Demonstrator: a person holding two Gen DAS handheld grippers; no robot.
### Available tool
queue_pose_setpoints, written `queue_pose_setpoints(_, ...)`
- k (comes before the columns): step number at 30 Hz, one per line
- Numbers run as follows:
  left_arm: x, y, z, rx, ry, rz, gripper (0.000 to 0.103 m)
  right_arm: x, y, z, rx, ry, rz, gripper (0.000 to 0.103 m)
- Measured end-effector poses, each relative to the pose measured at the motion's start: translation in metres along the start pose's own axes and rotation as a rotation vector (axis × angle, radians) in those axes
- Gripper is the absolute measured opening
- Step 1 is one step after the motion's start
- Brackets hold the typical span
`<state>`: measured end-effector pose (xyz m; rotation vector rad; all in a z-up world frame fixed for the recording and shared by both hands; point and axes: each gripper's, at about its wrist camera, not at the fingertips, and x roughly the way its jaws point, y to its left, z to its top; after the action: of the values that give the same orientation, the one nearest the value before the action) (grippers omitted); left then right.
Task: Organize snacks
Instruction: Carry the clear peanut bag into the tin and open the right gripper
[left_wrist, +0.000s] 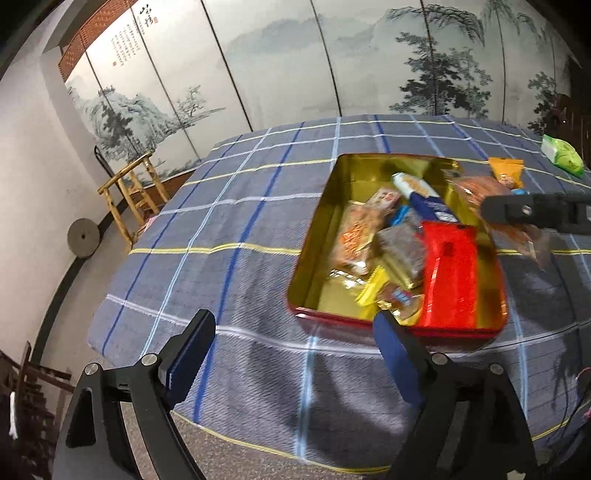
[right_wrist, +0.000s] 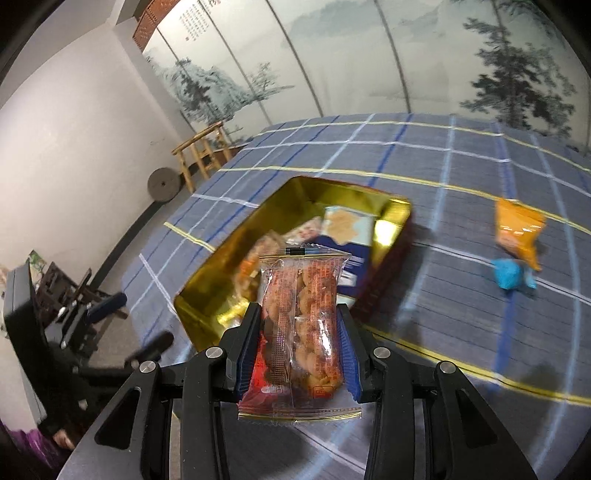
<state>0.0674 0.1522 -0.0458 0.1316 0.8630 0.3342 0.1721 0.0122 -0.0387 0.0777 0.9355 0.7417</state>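
Note:
A red tin with a gold inside (left_wrist: 321, 236) (right_wrist: 221, 266) lies on the checked tablecloth and holds several snack packets, among them a red pouch (left_wrist: 448, 280) and a blue biscuit pack (left_wrist: 424, 199) (right_wrist: 347, 236). My left gripper (left_wrist: 295, 336) stands open at the tin's near left corner, nothing between its fingers. My right gripper (right_wrist: 297, 325) is shut on a clear packet of twisted fried snacks (right_wrist: 301, 317), held over the tin's near right edge; in the left wrist view its dark finger (left_wrist: 532, 212) shows with that packet (left_wrist: 476, 192).
On the cloth right of the tin lie an orange packet (right_wrist: 517, 230) (left_wrist: 506, 171), a small blue wrapped sweet (right_wrist: 511, 277) and a green packet (left_wrist: 563, 157). A wooden chair (left_wrist: 129, 192) and a round stone (left_wrist: 83, 238) stand by the painted screen wall.

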Motion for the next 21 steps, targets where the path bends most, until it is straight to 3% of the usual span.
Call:
queue_pose_setpoints(9, 0.003, 0.015, -0.006, -0.020, 0.018, -0.002, 0.087, 0.052, 0.022, 0.021, 0.008, 0.056, 0.034, 0.041)
queue_pose_setpoints(21, 0.010, 0.019, -0.010, -0.024, 0.034, -0.010, 0.087, 0.077, 0.035, 0.027, 0.002, 0.091, 0.035, 0.041)
